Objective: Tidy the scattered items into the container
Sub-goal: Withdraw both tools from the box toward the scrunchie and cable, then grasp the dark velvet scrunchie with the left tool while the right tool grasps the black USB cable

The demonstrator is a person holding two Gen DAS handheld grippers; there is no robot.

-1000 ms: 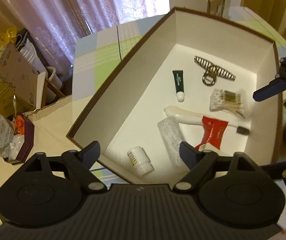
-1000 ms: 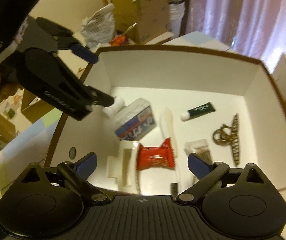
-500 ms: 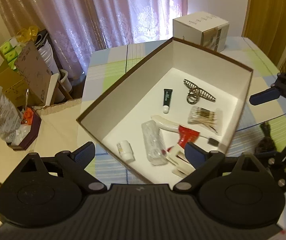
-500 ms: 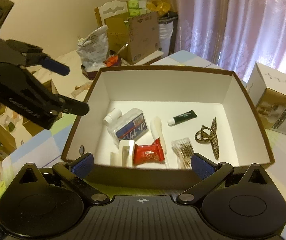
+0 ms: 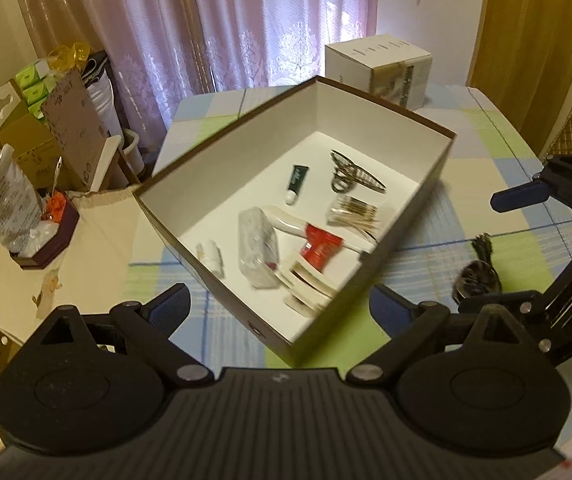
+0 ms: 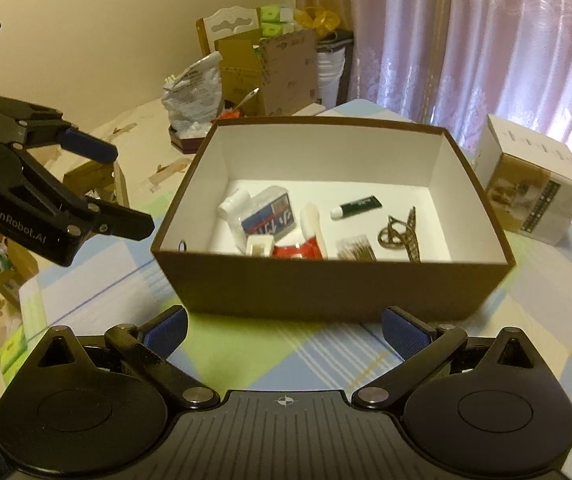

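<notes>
On the checked tablecloth (image 6: 246, 360) stands the brown box (image 6: 325, 288), open at the top and white inside, with the scattered items gathered on its floor. Along the box's left end lie a small white bottle (image 6: 233, 203) and, touching it, a clear packet with a blue label (image 6: 268, 216); just in front of these sits a cream clip (image 6: 260, 246). Toward the middle, a red wrapper (image 6: 299, 250) lies across a white-handled brush (image 6: 313, 220). A green tube with a white cap (image 6: 355, 205) rests nearer the far wall, apart from the others. A bag of cotton swabs (image 6: 355, 249) sits by the near wall, and a patterned hair claw (image 6: 399, 234) lies toward the right end. Outside the box, by its right side in the left wrist view, a dark feathery object (image 5: 477, 274) remains on the cloth. A white carton (image 6: 533, 184) stands at the table's far right corner.

The left gripper (image 6: 124, 194) hangs left of the box, fingers spread wide, holding nothing. The right gripper (image 6: 284, 330) hovers before the box's near wall, fingers likewise wide apart and empty.
</notes>
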